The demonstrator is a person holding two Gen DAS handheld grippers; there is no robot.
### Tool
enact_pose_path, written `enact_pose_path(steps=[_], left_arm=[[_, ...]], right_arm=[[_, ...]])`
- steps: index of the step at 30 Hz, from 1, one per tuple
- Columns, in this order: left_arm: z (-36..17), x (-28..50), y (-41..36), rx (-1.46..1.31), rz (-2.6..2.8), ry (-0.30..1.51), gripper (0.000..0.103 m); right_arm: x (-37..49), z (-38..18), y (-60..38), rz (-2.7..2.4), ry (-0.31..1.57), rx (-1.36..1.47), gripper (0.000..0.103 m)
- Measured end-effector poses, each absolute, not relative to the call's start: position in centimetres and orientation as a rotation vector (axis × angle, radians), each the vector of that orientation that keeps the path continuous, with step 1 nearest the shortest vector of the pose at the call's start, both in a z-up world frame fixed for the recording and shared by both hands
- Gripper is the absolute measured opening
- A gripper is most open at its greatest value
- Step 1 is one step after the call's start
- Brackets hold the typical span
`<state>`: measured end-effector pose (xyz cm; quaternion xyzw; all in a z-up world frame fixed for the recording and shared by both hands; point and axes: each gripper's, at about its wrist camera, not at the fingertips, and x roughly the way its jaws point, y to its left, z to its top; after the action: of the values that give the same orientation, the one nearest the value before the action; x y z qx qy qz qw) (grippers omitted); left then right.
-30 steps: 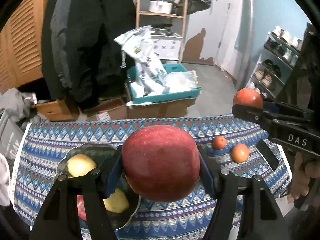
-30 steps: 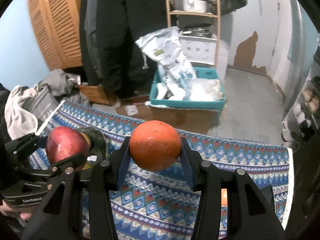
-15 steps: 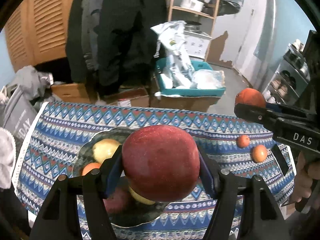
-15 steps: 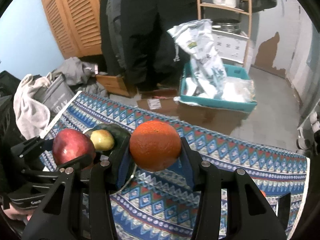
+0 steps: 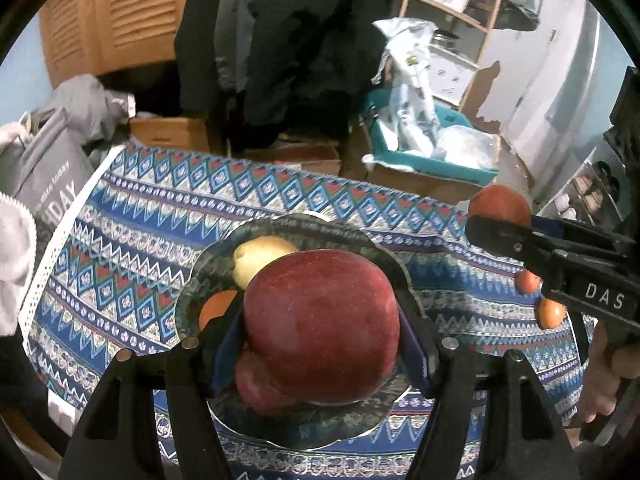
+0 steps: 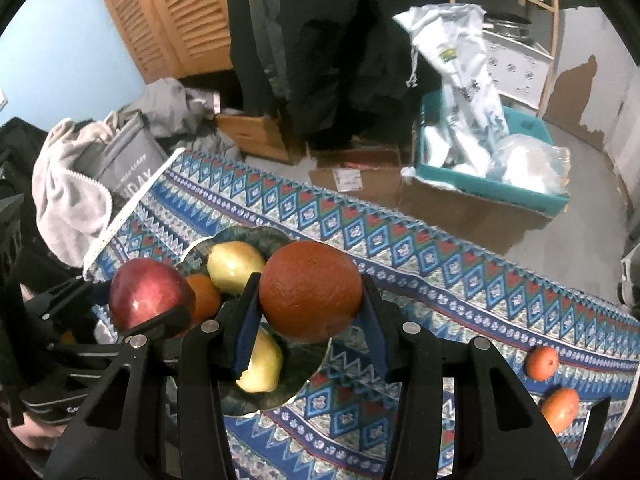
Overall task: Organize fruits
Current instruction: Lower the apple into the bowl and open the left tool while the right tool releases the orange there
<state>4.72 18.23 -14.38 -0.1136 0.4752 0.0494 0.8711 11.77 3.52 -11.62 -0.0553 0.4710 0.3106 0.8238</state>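
Observation:
My left gripper [image 5: 320, 332] is shut on a large red apple [image 5: 322, 326] and holds it over the dark plate [image 5: 384, 264]. The plate holds a yellow pear [image 5: 260, 256], a small orange [image 5: 218, 308] and another red apple [image 5: 256, 386]. My right gripper [image 6: 310, 292] is shut on a big orange [image 6: 310, 290], above the plate's right edge [image 6: 308, 360]. The left gripper with its red apple [image 6: 148, 294] shows at the left of the right wrist view. Two small oranges [image 6: 542, 362] [image 6: 560, 404] lie on the cloth at the right.
The table wears a blue patterned cloth [image 5: 132, 240]. A grey bag [image 6: 120, 164] and a towel [image 6: 64, 192] sit off its left edge. A teal bin [image 6: 492, 176] on cardboard boxes stands on the floor beyond the far edge.
Both grippers have moved left and forward with their fruit. The red apple now hangs over the plate, and the orange has come to the plate's right edge.

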Motion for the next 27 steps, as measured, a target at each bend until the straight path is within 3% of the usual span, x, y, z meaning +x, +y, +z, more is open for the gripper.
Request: enact_pose_path(steps=[16,27], left_arm=[[-19.9,5.5,20.1,-0.313,0.132,1.127,0.07],[-19.9,5.6,20.0,-0.309,0.12,1.126,0.07]], right_arm=[[12.9,-17.8,7.3,0.677,1.153,-0.15,0.047],[12.7,-19.7,7.7,0.688,1.197,-0.166,0.047]])
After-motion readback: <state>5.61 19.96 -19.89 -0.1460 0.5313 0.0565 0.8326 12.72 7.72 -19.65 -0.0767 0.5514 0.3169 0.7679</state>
